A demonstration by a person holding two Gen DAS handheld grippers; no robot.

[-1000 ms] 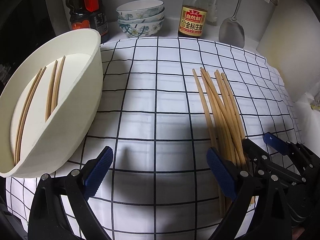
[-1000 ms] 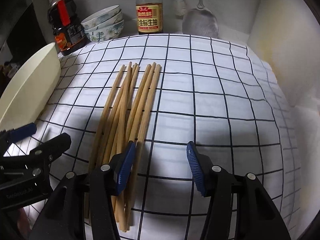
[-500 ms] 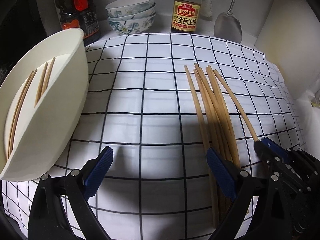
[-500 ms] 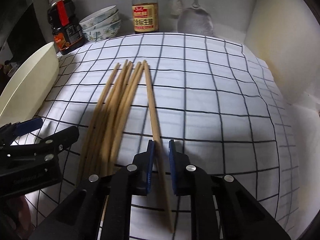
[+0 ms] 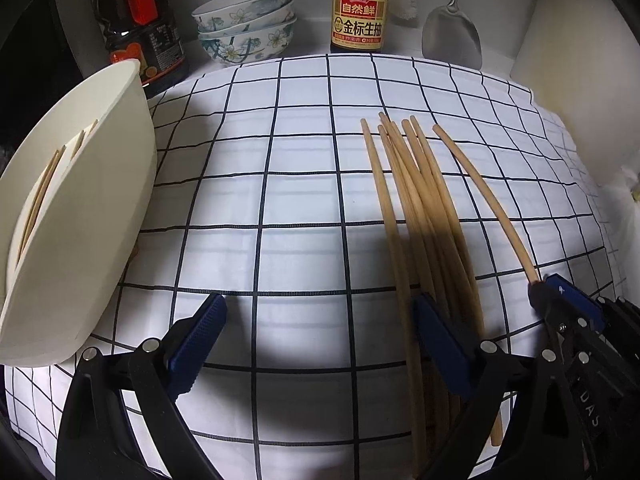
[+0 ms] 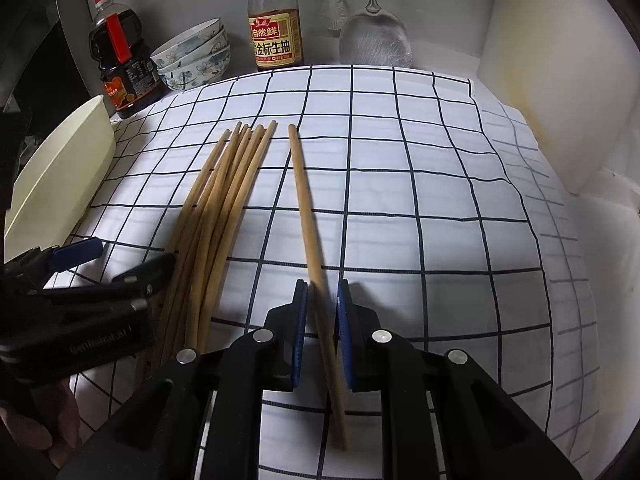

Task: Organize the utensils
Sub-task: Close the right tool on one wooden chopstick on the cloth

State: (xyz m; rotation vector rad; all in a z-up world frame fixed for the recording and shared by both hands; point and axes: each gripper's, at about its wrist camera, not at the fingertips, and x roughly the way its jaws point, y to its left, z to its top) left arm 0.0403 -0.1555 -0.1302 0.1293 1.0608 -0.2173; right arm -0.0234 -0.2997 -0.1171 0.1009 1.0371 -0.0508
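right tongs (image 6: pixel 322 300) now lifting single chopstick (image 6: pixel 306 204) clear of bundle (image 6: pixel 212 216).

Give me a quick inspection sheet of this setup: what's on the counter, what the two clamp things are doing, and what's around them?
Surface: white checked cloth covering the counter.
Job's things: bundle of chopsticks lying on the cloth; single chopstick set apart to their right; cream tray at the left, tilted, with a few chopsticks inside.
Clutter: stacked floral bowls, dark sauce jug, soy sauce bottle, metal spatula and a white brush along the back.
Grippers: right gripper closed on the single chopstick; left gripper open, holding nothing.
Cables: nothing seen.
Surroundings: white walls at back and right.
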